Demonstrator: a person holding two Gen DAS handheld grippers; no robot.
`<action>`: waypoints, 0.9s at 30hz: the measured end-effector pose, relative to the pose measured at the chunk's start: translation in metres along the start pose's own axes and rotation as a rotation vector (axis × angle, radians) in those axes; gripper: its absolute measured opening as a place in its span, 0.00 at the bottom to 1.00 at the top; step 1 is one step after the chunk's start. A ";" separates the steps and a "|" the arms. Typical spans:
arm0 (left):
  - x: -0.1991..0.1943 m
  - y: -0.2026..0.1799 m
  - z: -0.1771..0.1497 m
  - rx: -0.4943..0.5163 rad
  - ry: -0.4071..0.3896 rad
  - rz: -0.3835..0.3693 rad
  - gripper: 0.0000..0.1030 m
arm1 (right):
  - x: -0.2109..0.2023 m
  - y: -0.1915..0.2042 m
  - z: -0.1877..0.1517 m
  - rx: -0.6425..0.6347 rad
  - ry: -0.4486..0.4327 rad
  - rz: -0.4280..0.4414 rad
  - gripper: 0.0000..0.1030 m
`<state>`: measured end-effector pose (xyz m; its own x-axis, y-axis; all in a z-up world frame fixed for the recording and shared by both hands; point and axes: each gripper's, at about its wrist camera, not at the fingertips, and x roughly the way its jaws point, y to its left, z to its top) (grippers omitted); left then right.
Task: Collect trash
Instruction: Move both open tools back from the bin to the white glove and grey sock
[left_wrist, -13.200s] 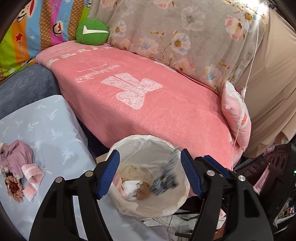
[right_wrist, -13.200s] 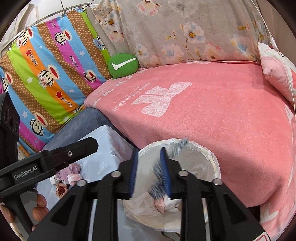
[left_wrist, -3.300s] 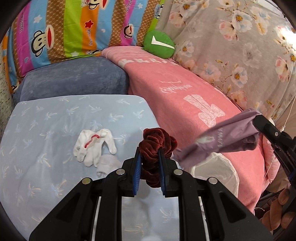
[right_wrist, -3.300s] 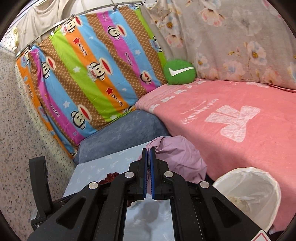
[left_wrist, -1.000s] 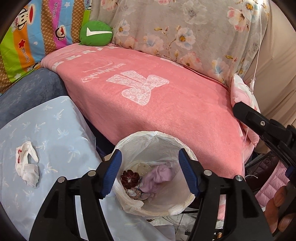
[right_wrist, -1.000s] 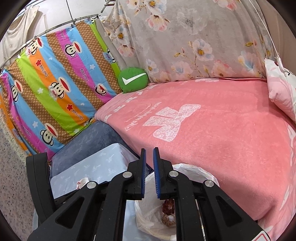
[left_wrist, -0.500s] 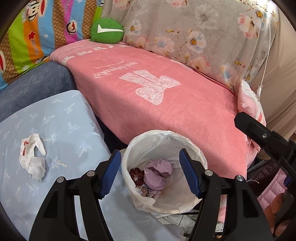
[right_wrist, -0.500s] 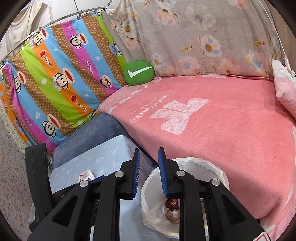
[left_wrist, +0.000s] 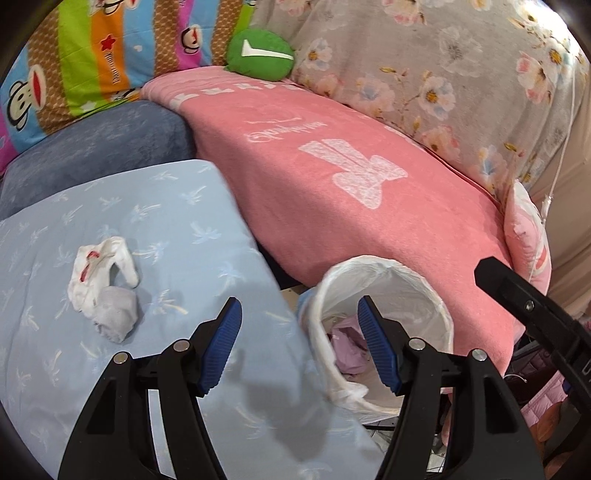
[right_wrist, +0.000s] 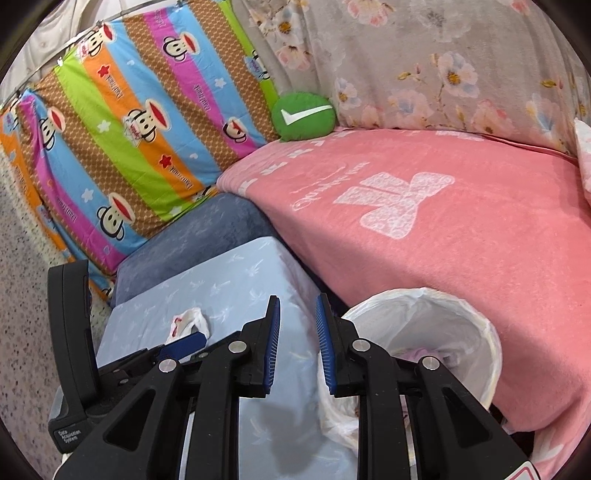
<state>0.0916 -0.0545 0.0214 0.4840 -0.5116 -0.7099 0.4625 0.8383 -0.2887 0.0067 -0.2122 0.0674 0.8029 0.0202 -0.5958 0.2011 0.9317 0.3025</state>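
The white crumpled trash (left_wrist: 101, 284) lies on the light blue counter (left_wrist: 192, 236), to the left of the lined bin (left_wrist: 384, 295), which already holds a purple cloth (left_wrist: 347, 347). The left hand-held gripper (left_wrist: 299, 350) is wide open and empty; the right hand-held gripper (right_wrist: 297, 347) is partly open and empty too. I think the next move is to reach left and grasp this trash.

A pink blanket (right_wrist: 461, 236) covers the sofa, backed by a floral sheet (right_wrist: 443, 66) and striped monkey-print cloth (right_wrist: 140, 122).
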 end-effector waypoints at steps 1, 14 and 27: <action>-0.001 0.006 -0.001 -0.007 -0.001 0.010 0.61 | 0.004 0.005 -0.002 -0.006 0.009 0.006 0.20; -0.015 0.103 -0.013 -0.134 -0.008 0.177 0.61 | 0.066 0.078 -0.036 -0.097 0.142 0.081 0.20; -0.023 0.186 -0.019 -0.228 -0.005 0.302 0.75 | 0.141 0.145 -0.074 -0.159 0.272 0.136 0.39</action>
<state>0.1524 0.1172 -0.0280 0.5773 -0.2359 -0.7817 0.1216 0.9715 -0.2033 0.1073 -0.0478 -0.0274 0.6331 0.2243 -0.7409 -0.0050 0.9583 0.2859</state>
